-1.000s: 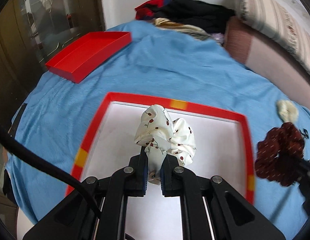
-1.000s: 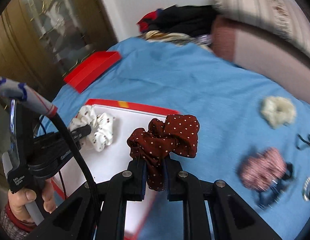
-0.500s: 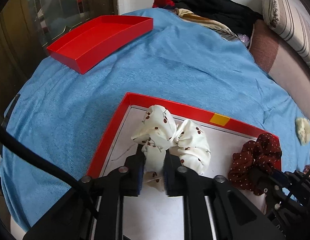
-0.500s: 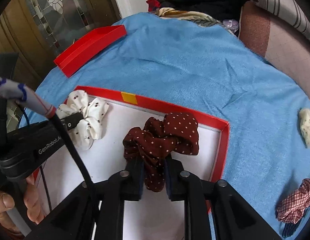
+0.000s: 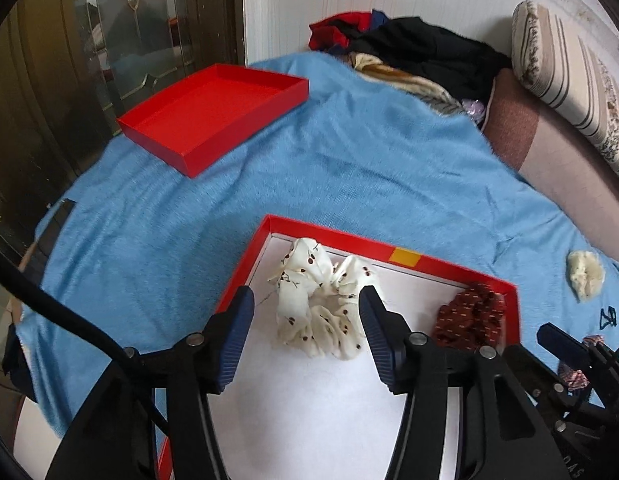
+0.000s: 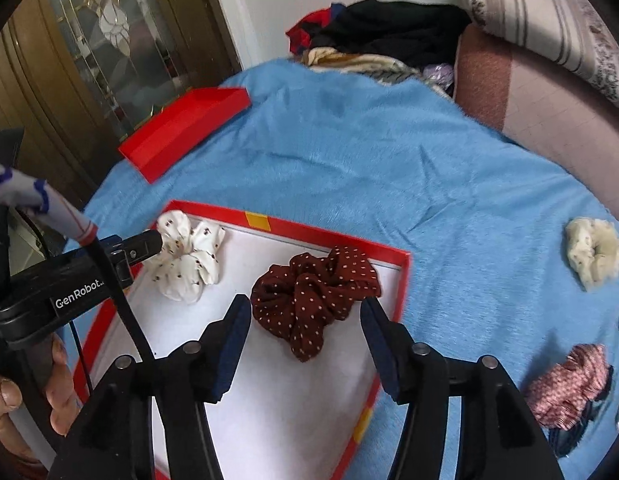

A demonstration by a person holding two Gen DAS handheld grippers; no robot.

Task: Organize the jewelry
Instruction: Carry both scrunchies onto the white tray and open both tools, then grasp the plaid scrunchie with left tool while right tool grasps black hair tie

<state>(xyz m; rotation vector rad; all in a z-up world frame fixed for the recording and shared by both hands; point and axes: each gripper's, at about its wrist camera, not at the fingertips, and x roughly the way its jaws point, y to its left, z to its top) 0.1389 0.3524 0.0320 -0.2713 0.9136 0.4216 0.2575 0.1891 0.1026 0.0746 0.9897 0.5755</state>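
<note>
Scrunchies, 2 of them, lie on the white floor of a red-rimmed box (image 5: 453, 270) on a blue blanket (image 5: 349, 168). White scrunchie with dark specks (image 5: 323, 312) sits near the box's far left corner; dark red dotted scrunchie (image 6: 313, 292) sits toward the far right corner, the 2 apart.

Left gripper (image 5: 307, 334): jaws opening, white scrunchie between the blue pads but neither pad pressing it. Right gripper (image 6: 305, 346): jaws opening, red scrunchie between the pads, free of both.

In the left wrist view the red scrunchie is half hidden behind the right gripper's black frame. In the right wrist view the left gripper's tip overlaps the white scrunchie's left edge; contact there cannot be told.

On the blanket right of the box: a cream scrunchie (image 6: 593, 254), a pink checked one (image 6: 565, 392) with something dark beneath it, hard to make out, and a thin black item cut off by the frame edge. A second red tray (image 5: 213, 114) lies far left. A hand (image 6: 29, 396) shows at the lower left, mostly cropped.
</note>
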